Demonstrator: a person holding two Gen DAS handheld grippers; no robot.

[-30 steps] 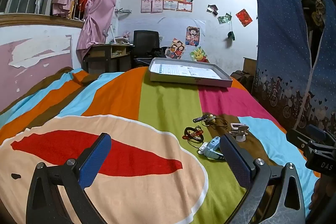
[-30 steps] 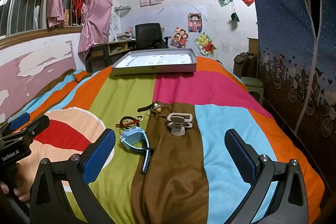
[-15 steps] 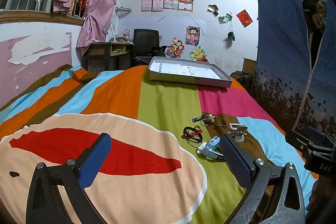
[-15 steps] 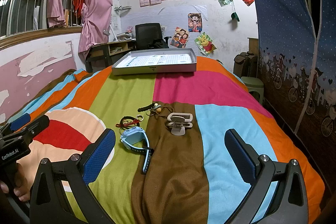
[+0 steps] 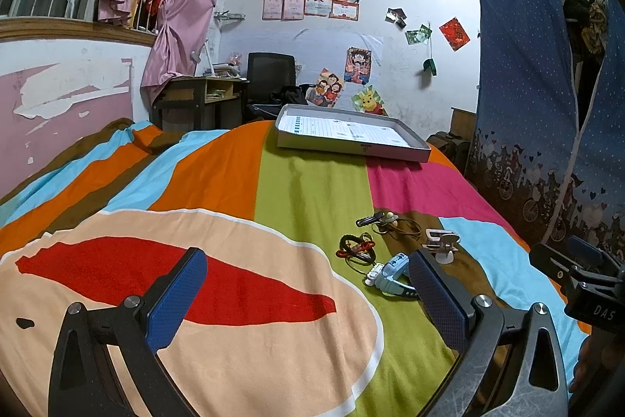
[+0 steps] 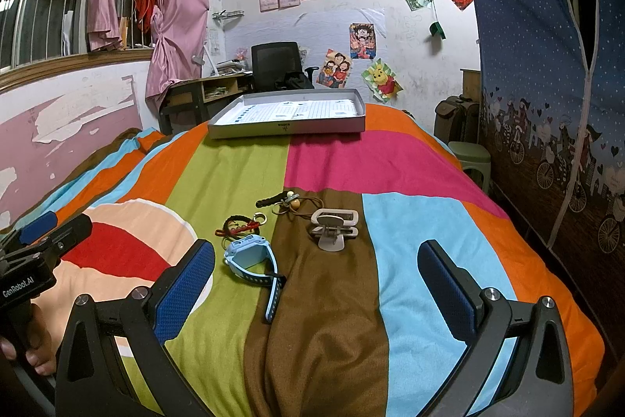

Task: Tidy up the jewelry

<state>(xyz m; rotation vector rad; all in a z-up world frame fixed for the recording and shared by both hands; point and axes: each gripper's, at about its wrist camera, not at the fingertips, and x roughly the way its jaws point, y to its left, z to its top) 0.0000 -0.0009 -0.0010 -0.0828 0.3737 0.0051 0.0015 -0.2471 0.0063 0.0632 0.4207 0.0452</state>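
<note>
Four small items lie together on the striped bedspread. A light blue watch (image 6: 254, 258) (image 5: 392, 274) is nearest me. Beyond it sit a red and black braided bracelet (image 6: 239, 225) (image 5: 356, 247), a cord necklace with beads and a black clip (image 6: 291, 204) (image 5: 384, 220), and a white hair clip (image 6: 335, 223) (image 5: 441, 243). A shallow grey box (image 6: 287, 127) (image 5: 351, 145) rests at the bed's far end. My left gripper (image 5: 306, 294) hovers open, to the left of the items. My right gripper (image 6: 316, 286) hangs open just short of the watch. Both are empty.
The bedspread (image 6: 390, 167) falls away at its right edge beside a blue patterned curtain (image 6: 547, 85) and a green stool (image 6: 470, 159). A desk (image 6: 203, 92) and black office chair (image 6: 275, 65) stand behind the bed. A pink wall runs along the left.
The left wrist view has shifted slightly, so the items sit a little lower and nearer. The right gripper has stayed still. Both grippers remain open.
</note>
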